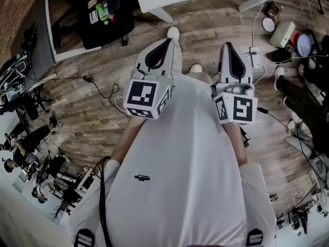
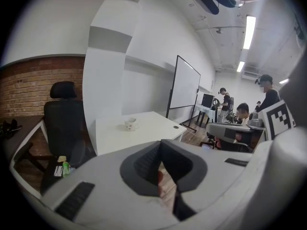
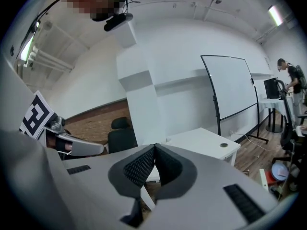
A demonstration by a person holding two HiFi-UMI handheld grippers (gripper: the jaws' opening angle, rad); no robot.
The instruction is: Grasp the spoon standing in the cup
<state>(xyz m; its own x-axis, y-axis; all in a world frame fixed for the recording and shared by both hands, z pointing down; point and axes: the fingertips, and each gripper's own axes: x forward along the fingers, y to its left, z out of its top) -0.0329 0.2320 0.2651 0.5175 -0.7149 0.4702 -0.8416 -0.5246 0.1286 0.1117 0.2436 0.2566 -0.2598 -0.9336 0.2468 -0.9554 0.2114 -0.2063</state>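
Left gripper (image 1: 167,41) and right gripper (image 1: 230,48) closed, empty, parked at the waist. Cup (image 2: 130,123) sits mid-left on the table (image 2: 156,128), well apart; approach likely pending.

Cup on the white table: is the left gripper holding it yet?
No, the cup stands far off on the table, and the left gripper is shut on nothing.

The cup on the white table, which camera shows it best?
The left gripper view: the cup stands small but unobstructed on the white table. The head view and the right gripper view show only part of a white table, no cup.
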